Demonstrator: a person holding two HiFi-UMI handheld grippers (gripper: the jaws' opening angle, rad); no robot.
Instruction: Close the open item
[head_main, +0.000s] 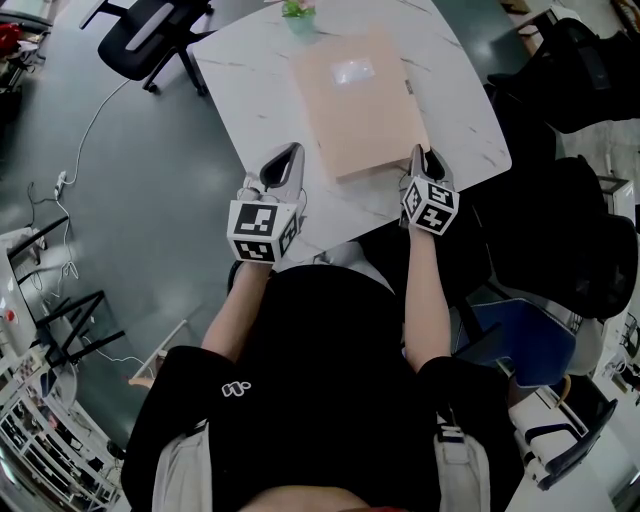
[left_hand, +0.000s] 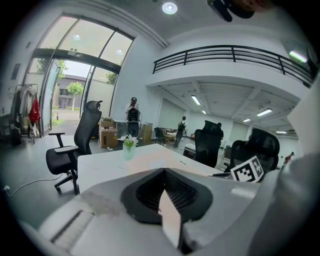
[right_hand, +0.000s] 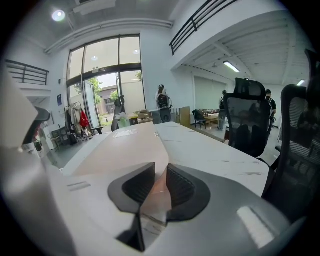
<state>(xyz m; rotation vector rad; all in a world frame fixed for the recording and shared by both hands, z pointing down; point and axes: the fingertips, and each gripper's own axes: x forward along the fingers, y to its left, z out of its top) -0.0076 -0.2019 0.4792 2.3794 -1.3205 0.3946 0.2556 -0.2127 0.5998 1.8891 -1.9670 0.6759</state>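
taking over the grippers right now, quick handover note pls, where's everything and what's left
Left gripper: fingers together, empty, over the table just left of the folder's near corner.
Right gripper: fingers a narrow gap apart at the folder's near right corner; nothing seems clamped.
Folder: lies flat on the table, cover down, looks closed.
Done: the closing, by the look of it.
To do: probably just check the cover sits flush, then draw both grippers clear.
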